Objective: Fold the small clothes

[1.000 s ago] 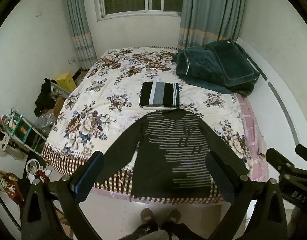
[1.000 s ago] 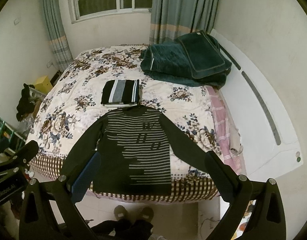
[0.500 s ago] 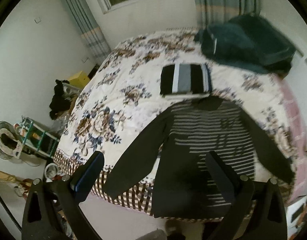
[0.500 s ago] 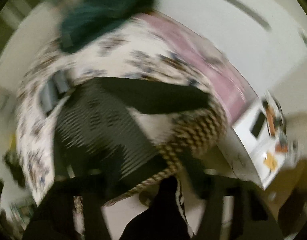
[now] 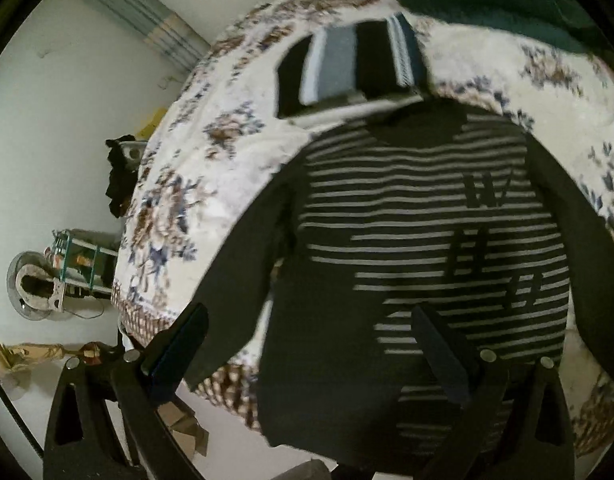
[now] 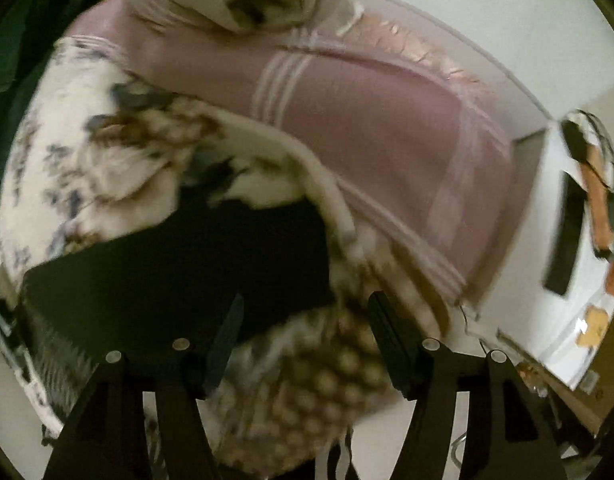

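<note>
Step in hand looks like the approach – a dark striped sweater lies flat, front up, at the foot of the floral quilt, w/ an already folded striped garment just beyond its collar. Left gripper hangs released over the sweater's left side; right gripper is over the right sleeve end, jaws opening, nothing pinched. Next – prob. pinch sleeve, fold inward.
</note>
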